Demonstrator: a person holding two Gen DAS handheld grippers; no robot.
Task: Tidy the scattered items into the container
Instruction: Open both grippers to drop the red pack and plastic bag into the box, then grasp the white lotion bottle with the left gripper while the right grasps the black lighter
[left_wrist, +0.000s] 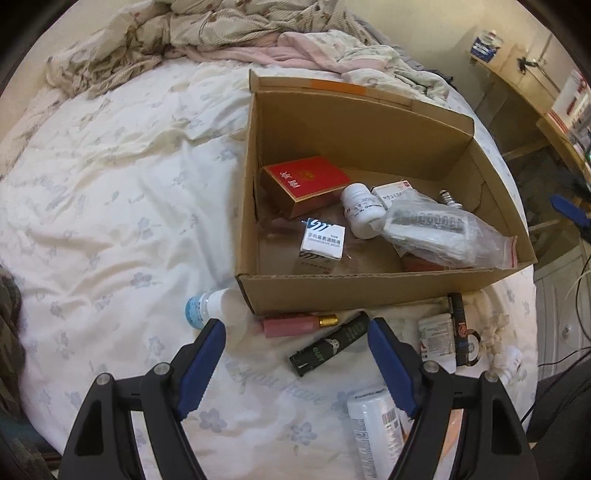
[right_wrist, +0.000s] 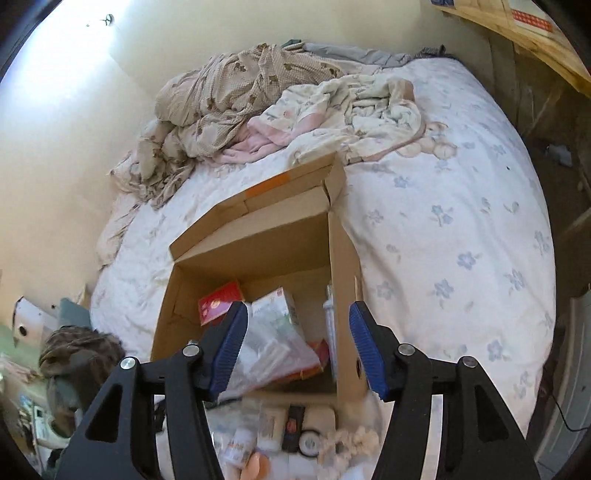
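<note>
The cardboard box (left_wrist: 369, 291) is sitting open on the bed (left_wrist: 110, 206), nearer its foot edge than the rumpled quilt (left_wrist: 207, 22) at the head. The left wrist view is showing what is inside: a glossy red carton (left_wrist: 306, 181), a round white bottle (left_wrist: 360, 210), a small white carton (left_wrist: 321, 243) and a crinkled clear bag (left_wrist: 443, 229). Only this view is giving a sharp look at the strays lying just outside the box's near wall: a pink tube (left_wrist: 295, 325), a slim black tube (left_wrist: 332, 343) and a capped white bottle (left_wrist: 207, 306). The left gripper (left_wrist: 295, 332) is hanging open over them, gripping nothing. The right wrist view is blurring those strays, but showing the right gripper (right_wrist: 297, 350) with jaws apart and empty above the bag (right_wrist: 269, 350).
</note>
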